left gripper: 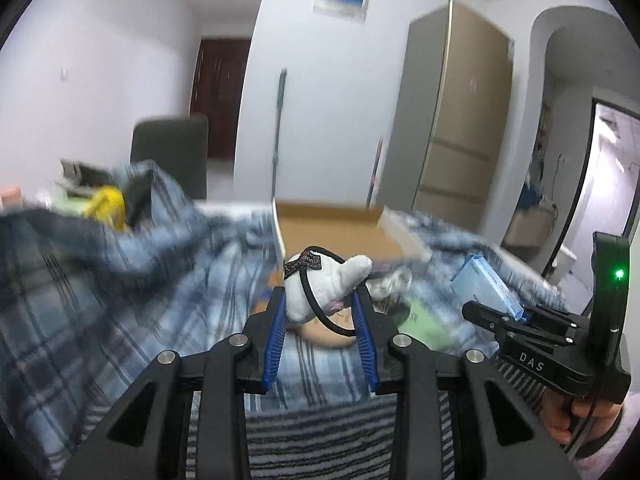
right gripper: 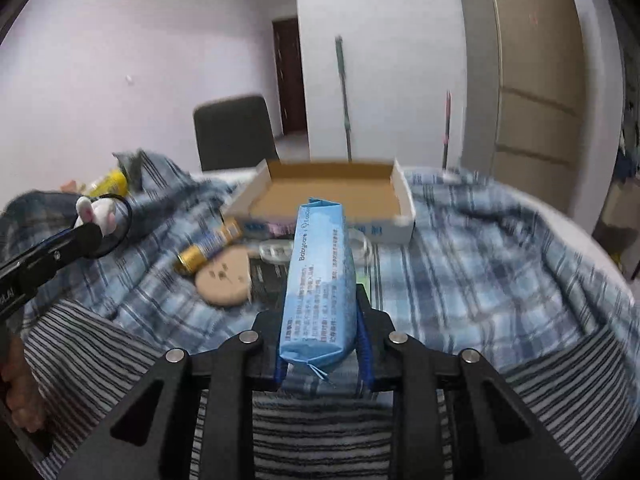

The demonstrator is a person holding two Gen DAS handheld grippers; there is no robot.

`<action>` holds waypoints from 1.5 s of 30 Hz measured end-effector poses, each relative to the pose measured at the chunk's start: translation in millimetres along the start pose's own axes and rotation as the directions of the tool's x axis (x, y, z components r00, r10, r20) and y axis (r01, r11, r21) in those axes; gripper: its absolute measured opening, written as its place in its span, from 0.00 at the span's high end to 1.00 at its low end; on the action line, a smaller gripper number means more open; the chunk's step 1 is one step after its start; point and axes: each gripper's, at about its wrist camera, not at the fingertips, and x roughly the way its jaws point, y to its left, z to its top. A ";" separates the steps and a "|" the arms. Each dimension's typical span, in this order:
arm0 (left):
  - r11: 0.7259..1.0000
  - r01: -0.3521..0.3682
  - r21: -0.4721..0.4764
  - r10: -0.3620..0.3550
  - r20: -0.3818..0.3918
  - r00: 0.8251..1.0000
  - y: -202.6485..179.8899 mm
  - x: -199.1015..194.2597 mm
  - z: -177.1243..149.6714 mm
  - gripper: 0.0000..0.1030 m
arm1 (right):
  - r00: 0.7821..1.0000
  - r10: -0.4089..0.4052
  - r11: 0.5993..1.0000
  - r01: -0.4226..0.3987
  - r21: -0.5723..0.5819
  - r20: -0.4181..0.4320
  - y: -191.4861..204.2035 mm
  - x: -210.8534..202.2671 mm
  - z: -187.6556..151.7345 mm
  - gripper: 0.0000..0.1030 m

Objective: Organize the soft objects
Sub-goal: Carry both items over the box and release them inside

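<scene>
A small white plush toy (left gripper: 320, 284) with a black elastic loop sits between the blue pads of my left gripper (left gripper: 320, 300), which is shut on it. In the right wrist view the same toy (right gripper: 98, 212) shows at the far left in the left gripper (right gripper: 86, 232). My right gripper (right gripper: 320, 306) is shut on a light blue soft tissue pack (right gripper: 320, 272) that points forward. The pack (left gripper: 486, 284) and right gripper (left gripper: 492, 320) also show at the right of the left wrist view. An open shallow cardboard box (right gripper: 404, 196) lies just beyond both grippers on the plaid blanket (right gripper: 480, 260).
On the blanket before the box lie gold batteries (right gripper: 208, 246), a round tan item (right gripper: 224, 280) and a clear plastic piece (right gripper: 276, 250). A yellow object (right gripper: 110, 182) and a dark chair (right gripper: 232, 132) are at the back left. A striped cloth (right gripper: 320, 432) lies nearest.
</scene>
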 end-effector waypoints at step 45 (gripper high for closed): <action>0.983 -0.123 0.136 0.066 0.361 0.930 -33.2 207.1 89.7 0.67 | 0.925 -0.044 0.994 0.077 -0.073 0.377 -48.4 122.0 123.6 0.75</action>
